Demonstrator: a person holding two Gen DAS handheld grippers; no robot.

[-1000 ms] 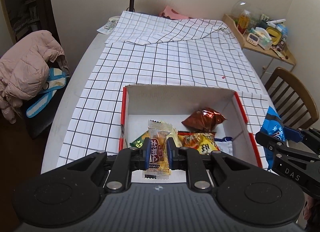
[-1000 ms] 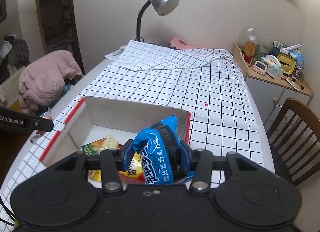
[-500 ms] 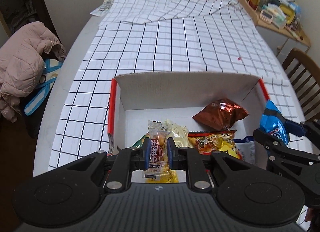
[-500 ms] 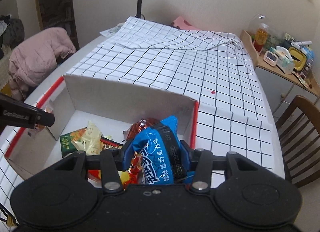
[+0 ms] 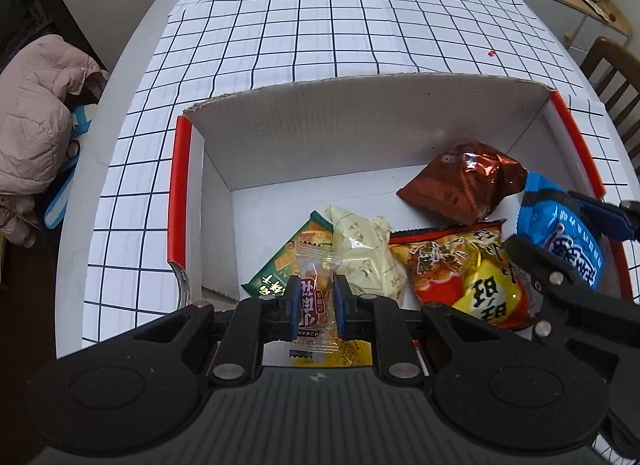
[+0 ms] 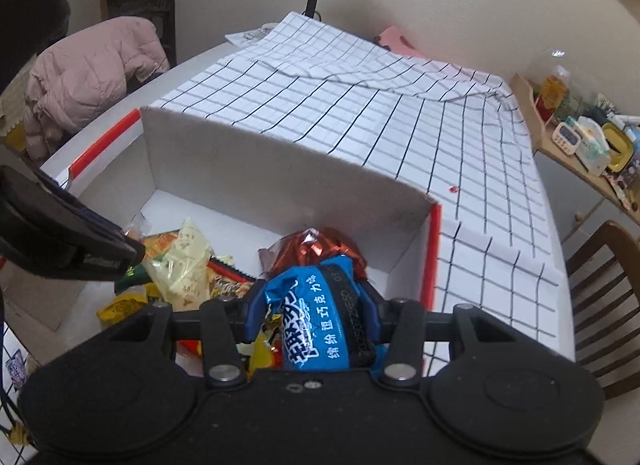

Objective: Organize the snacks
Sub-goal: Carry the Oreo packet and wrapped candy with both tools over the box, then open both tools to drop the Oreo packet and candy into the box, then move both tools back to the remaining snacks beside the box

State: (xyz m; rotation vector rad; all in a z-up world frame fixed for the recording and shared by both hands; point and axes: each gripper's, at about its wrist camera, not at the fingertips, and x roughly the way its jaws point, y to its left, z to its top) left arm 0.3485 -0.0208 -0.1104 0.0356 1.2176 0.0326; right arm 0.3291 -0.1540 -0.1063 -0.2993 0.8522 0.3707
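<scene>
L gripper [image 5: 315, 301]: fingers nearly shut, pinching a small clear-wrapped snack [image 5: 314, 297], held over the near-left part of the box [image 5: 320, 121], just above the green packet [image 5: 286, 261]. R gripper [image 6: 312, 317]: fingers a bit wider, clamped on a puffy blue bag [image 6: 320, 317], over the box's right side, close to the red-edged wall.

Risks, my read: clear wrapper is slick & thin, so it could slide out or stick to a pad on release. Blue bag is air-filled, so a squeeze could pop it, or it may land on the wall rim & tip out onto the counter [image 5: 280, 45]. The two grippers are near each other; a clash seems possible if both drop at once.

Box contents, L to R: green packet, cream pouch [image 5: 364, 253], red/yellow chip bag [image 5: 464, 265], brown foil bag [image 5: 464, 181] toward the back right. Far-left floor of the box is bare.
</scene>
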